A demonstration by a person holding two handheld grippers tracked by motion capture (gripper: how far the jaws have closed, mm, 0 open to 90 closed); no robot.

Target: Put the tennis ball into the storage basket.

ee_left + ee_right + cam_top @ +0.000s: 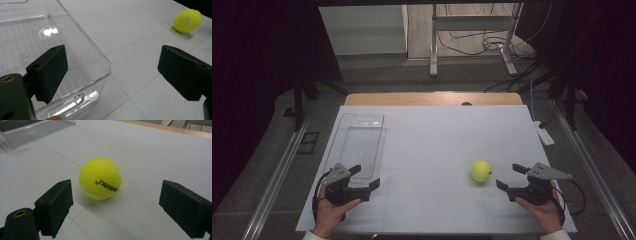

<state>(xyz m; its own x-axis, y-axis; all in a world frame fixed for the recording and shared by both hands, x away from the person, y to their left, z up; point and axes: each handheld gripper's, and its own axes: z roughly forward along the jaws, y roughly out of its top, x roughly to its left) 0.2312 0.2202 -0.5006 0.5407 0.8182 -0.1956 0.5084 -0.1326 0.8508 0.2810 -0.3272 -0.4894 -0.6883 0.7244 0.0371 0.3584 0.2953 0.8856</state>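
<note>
White desk under overhead light. Clear plastic bin lying well left of the yellow tennis ball, empty. Just right of the ball, right tool with jaws wide apart, aimed at it. Left tool at the bin's near corner, jaws likewise spread, gripping nothing.

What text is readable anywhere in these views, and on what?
"KAWASAKI", probably: black print on the ball, upside down in the right gripper view; the first letters curve out of sight.
In the high view the ball's print is too small to read.
Nothing legible on the bin, the table or either gripper.
</note>
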